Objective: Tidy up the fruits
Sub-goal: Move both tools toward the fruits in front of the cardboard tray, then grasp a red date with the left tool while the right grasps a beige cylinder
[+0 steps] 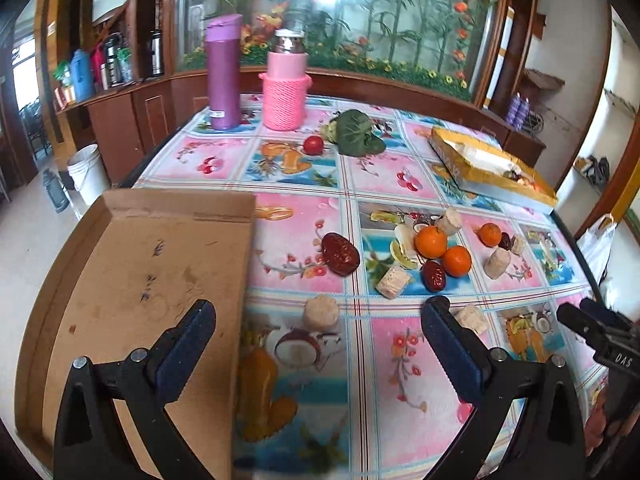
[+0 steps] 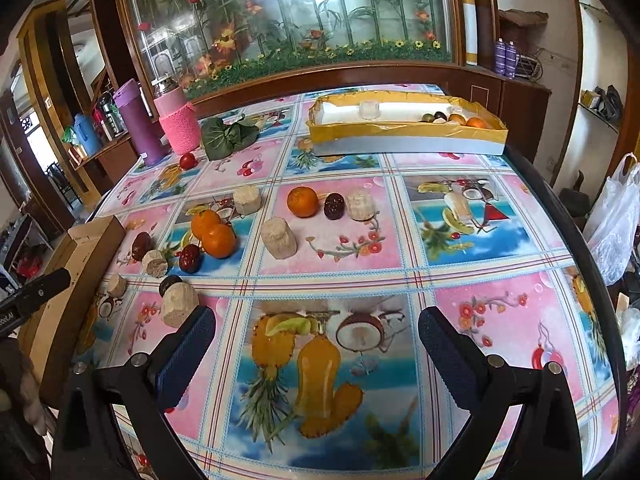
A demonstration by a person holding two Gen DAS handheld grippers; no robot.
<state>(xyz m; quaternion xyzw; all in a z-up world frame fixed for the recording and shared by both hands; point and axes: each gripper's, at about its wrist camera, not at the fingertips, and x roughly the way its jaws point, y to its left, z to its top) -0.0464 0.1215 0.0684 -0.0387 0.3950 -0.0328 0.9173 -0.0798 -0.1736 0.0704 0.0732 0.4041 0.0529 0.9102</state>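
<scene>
Right wrist view: oranges (image 2: 218, 240) and dates (image 2: 189, 260) scattered mid-bench (image 2: 520, 248), near cardboard tray (image 2: 94, 236). Both claws (image 2: 316, 344) (image 1: 318, 334) spread, empty. Probably light, firm, rolling easily; best pinched across the middle.

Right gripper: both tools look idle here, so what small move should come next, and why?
Probably reach the right gripper, jaws open and holding nothing, forward to the lone orange, which lies loose on the table, clear of the date beside it, while the yellow box already holds fruit.

Table (image 2: 460, 264) holds oranges (image 2: 218, 240), dates (image 2: 334, 205), boxes (image 2: 404, 142).
</scene>
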